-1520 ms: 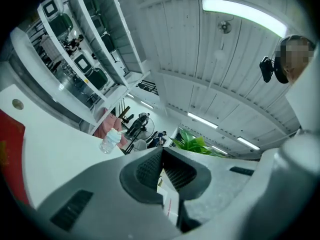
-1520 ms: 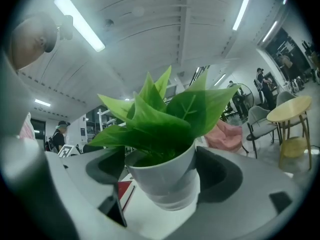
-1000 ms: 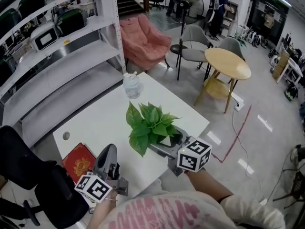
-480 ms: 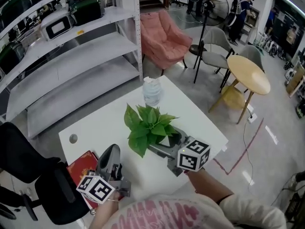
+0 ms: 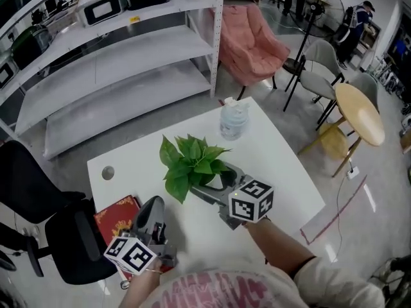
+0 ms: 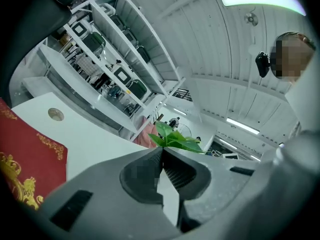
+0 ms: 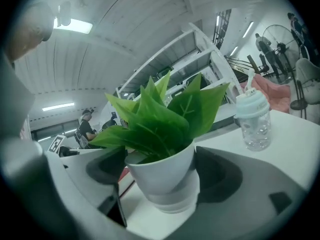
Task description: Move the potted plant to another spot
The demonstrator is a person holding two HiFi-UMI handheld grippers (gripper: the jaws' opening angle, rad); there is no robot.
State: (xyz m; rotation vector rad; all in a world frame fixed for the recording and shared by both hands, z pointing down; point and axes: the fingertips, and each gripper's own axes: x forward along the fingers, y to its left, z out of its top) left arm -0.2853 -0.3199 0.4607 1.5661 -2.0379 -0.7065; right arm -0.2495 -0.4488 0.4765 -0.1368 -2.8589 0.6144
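Note:
The potted plant (image 5: 189, 162) has broad green leaves in a small white pot (image 7: 162, 176). My right gripper (image 5: 215, 175) is shut on it, with a jaw pressed on each side of the pot. In the right gripper view the pot's base sits low over the white table (image 5: 282, 165); I cannot tell if it touches. My left gripper (image 5: 153, 207) is shut and holds nothing, near the front left of the table beside a red book (image 5: 115, 213). In the left gripper view its tips (image 6: 161, 151) meet, with the plant's leaves (image 6: 172, 139) beyond.
A clear water bottle (image 5: 233, 120) stands at the table's far edge, behind the plant, and shows again as the bottle (image 7: 252, 119) right of the pot. A black office chair (image 5: 38, 223) is at the left. White shelves (image 5: 115, 50), a pink armchair (image 5: 250, 43) and a round wooden table (image 5: 359, 104) stand beyond.
My right gripper has carried the plant across the table and lower. My left gripper has edged forward beside the red book. The head view has swung, so the room shifts right.

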